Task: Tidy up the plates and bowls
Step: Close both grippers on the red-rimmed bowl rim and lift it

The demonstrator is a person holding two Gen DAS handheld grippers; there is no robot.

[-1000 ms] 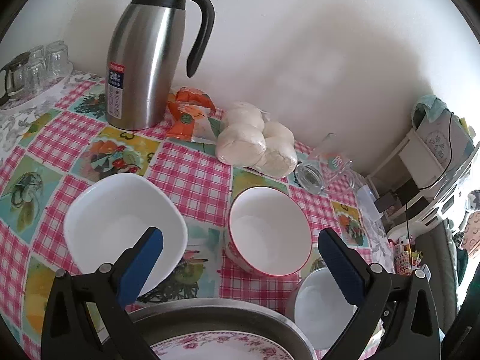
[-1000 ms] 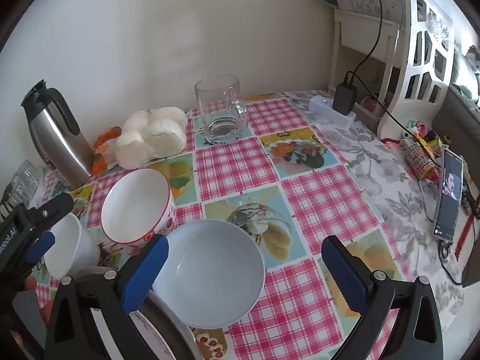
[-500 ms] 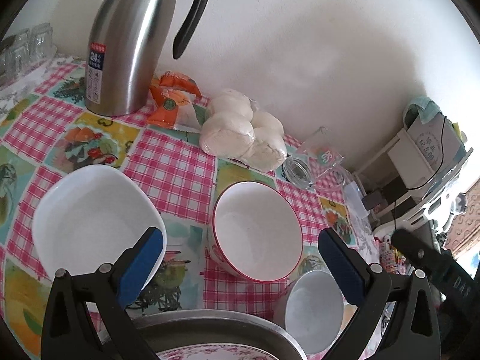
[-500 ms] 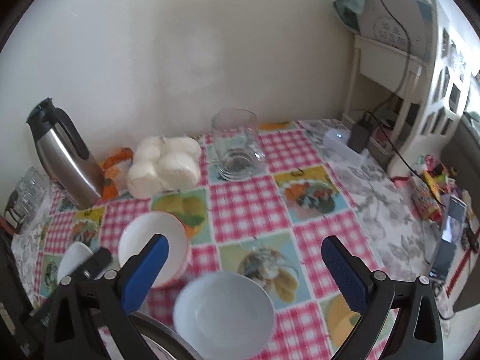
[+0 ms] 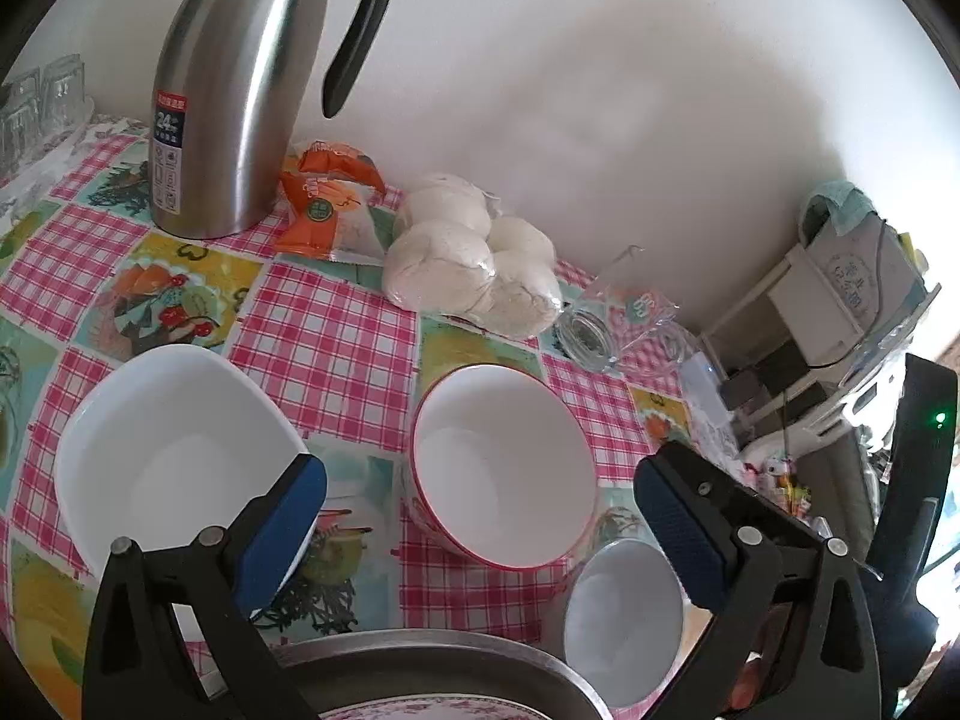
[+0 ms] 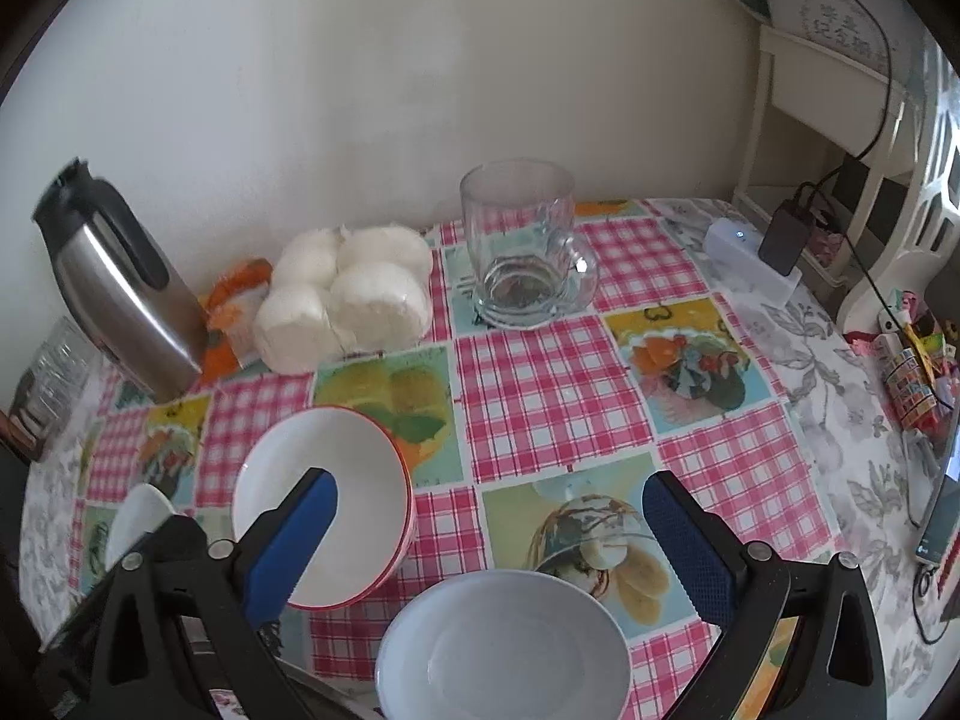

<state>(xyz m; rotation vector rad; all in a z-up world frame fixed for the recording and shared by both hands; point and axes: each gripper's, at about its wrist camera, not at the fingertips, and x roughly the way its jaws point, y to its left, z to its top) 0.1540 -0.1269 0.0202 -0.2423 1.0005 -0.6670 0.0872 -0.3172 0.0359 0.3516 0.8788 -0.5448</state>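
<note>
Both blue-padded grippers, left (image 5: pixel 480 507) and right (image 6: pixel 489 525), hang with jaws spread wide and nothing between them, above a fruit-print, pink-checked tablecloth (image 6: pixel 540 372). Just beyond them three bowls sit apart and unstacked: a red-rimmed white bowl (image 5: pixel 504 468), a squarish white bowl (image 5: pixel 174 456) to its left, and a small plain white bowl (image 6: pixel 504 648) nearest the right gripper. A floral plate on a round metal tray (image 5: pixel 456 660) lies at the near edge; by my judgement the sorting has barely begun.
</note>
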